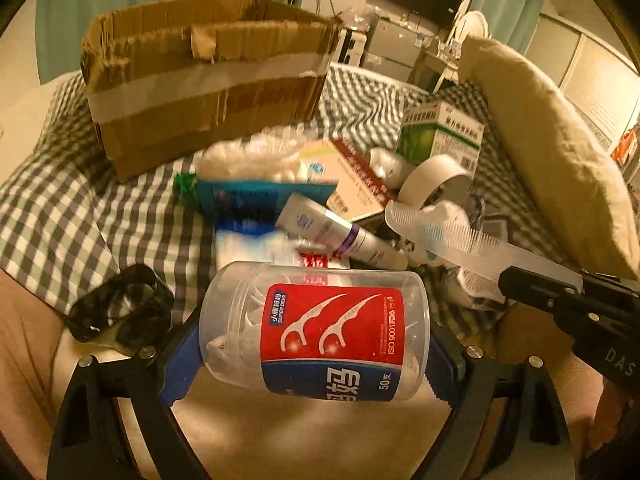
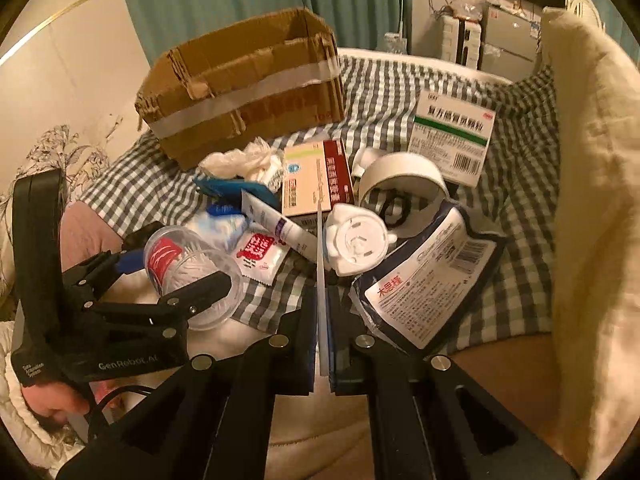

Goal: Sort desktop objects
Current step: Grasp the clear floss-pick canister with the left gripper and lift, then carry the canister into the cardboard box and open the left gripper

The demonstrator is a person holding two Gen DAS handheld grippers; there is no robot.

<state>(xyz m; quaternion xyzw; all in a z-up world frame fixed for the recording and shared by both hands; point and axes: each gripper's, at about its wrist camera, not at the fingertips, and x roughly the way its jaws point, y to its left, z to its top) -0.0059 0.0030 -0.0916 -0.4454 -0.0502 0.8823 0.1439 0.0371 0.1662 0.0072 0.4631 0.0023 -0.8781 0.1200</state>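
Cardboard box point(image 1: 208, 80) interior is hidden. Left gripper point(image 1: 316, 332) clamps a clear floss-pick jar point(image 1: 316, 332) lying crosswise above the checked cloth point(image 1: 60, 208). Right gripper point(image 2: 323, 344) pinches a translucent comb point(image 2: 321, 264) edge-on, teeth unseen, pointing forward.

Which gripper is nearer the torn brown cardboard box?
Probably left, though it's close. The left gripper, shut on the clear plastic floss-pick jar, faces the torn brown cardboard box; the right gripper, clamping the white plastic comb, sits further right.

Left gripper point(image 1: 316, 344) clamps floss-pick jar point(image 1: 316, 332); right gripper point(image 1: 508, 280) pinches white comb point(image 1: 452, 236); cardboard box point(image 1: 208, 80) behind clutter.
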